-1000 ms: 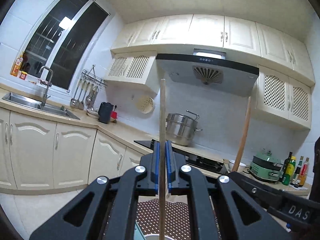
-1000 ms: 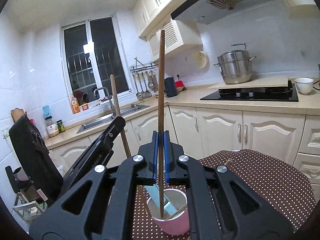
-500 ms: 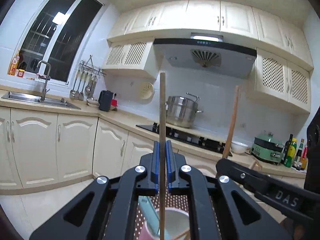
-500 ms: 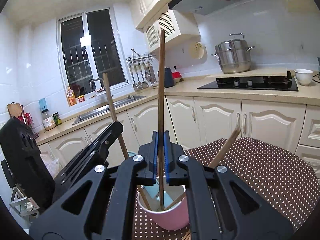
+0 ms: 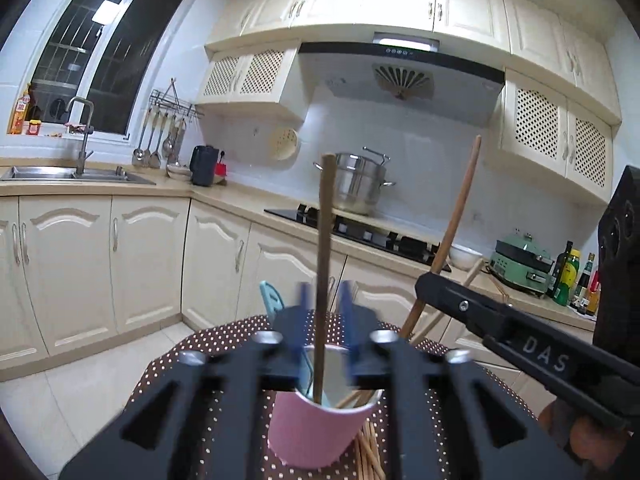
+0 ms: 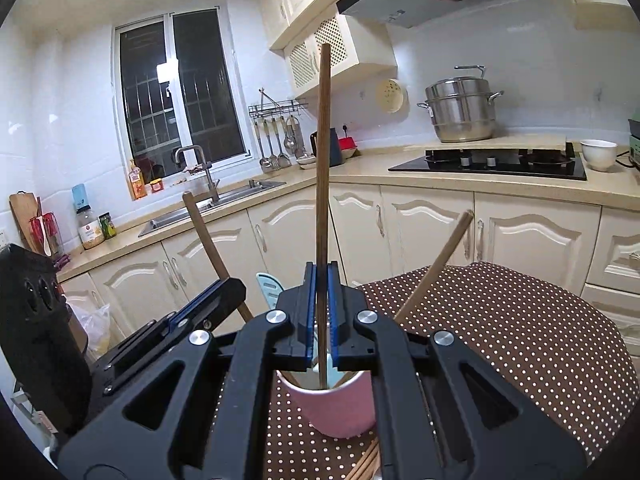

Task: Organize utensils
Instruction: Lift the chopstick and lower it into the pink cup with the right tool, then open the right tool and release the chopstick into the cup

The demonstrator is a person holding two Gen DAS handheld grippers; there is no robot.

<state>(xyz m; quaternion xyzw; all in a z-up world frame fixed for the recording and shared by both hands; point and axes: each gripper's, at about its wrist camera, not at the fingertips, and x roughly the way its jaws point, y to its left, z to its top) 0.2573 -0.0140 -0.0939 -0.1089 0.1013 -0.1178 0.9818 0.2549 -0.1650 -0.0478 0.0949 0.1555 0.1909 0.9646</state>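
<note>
Dotted tablecloth (image 6: 520, 320): brown, covers the round table in front of you.
Pink cup (image 5: 316, 432): upright on the cloth, holding a pale blue utensil (image 5: 272, 300) and leaning chopsticks.
Your left gripper (image 5: 325, 320): jaws just been opening, now narrowly apart, pads clear of the chopstick (image 5: 325, 248) standing between them in the cup.
Your right gripper (image 6: 321, 312): clamped on a chopstick (image 6: 322, 160), its lower end inside the cup.
Loose chopsticks (image 5: 370, 456): flat on the cloth beside the cup.

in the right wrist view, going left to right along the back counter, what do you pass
cutting board → orange bottle → faucet → hanging ladles → steel steamer pot → white bowl
</note>
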